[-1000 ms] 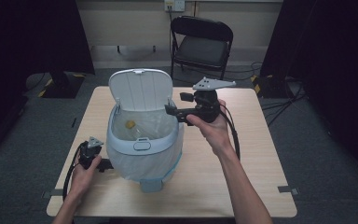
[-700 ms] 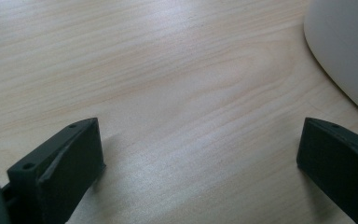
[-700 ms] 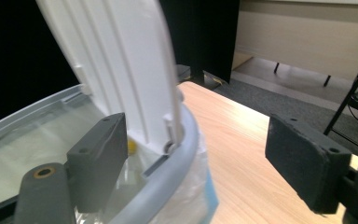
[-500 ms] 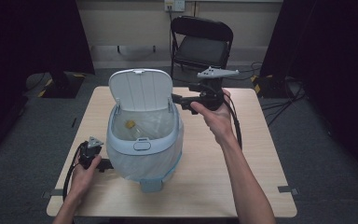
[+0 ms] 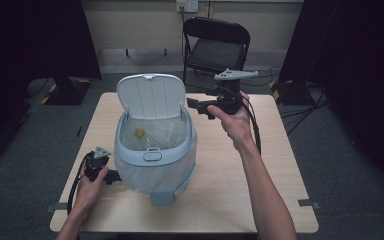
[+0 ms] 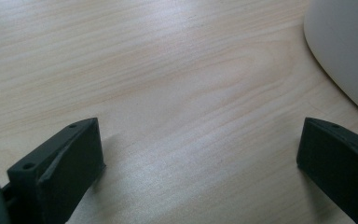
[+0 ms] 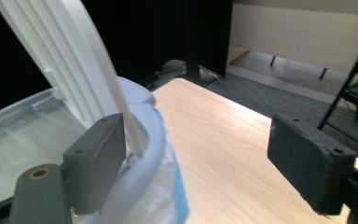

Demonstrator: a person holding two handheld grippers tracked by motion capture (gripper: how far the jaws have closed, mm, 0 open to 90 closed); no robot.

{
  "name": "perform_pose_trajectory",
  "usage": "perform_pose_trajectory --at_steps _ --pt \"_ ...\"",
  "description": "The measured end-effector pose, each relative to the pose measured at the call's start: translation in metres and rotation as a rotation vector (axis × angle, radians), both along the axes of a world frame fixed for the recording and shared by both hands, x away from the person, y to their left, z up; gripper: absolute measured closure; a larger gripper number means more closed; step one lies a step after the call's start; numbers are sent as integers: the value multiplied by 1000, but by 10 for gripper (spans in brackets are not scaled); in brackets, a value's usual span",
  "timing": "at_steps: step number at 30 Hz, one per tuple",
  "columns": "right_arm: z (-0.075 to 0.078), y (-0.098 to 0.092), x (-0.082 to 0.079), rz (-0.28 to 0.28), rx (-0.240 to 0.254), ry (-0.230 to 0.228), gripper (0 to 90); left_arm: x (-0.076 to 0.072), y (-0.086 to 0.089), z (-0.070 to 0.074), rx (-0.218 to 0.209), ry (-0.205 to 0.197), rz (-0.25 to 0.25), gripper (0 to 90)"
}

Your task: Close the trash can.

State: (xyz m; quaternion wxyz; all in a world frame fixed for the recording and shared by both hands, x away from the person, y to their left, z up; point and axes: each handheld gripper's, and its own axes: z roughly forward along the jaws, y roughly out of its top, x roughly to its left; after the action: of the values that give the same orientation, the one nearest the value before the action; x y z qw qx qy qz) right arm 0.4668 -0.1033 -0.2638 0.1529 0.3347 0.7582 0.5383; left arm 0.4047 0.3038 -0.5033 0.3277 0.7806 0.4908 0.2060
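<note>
Right gripper [image 5: 196,106], jaws just opened wide and empty, hangs just right of the trash bin's [image 5: 152,155] upright lid [image 5: 150,96]; left gripper [image 5: 111,176], open, rests at the bin's near-left base.

Black tongs [image 5: 200,106] with 2 blocky, screw-holed jaws, grey three-cornered plate [image 5: 236,74], looping black cable [image 5: 254,127].
</note>
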Motion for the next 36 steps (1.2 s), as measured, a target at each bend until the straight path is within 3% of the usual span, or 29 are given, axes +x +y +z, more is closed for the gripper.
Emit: perform_pose_trajectory --at_steps 6,16,20,28,34,36 --pt "6 -8 10 -59 -17 -6 192 0 0 0 3 1 -2 0" --pt "17 2 39 -86 -8 -10 192 0 0 0 2 1 -1 0" --pt "23 11 44 -74 -18 -17 197 0 0 0 2 1 -1 0" --pt "34 26 55 -55 23 -1 203 0 0 0 2 1 -1 0" --pt "40 40 56 1 44 -4 203 0 0 0 -1 1 -1 0" --pt "41 43 54 22 56 -9 245 0 0 0 -2 2 -2 0"
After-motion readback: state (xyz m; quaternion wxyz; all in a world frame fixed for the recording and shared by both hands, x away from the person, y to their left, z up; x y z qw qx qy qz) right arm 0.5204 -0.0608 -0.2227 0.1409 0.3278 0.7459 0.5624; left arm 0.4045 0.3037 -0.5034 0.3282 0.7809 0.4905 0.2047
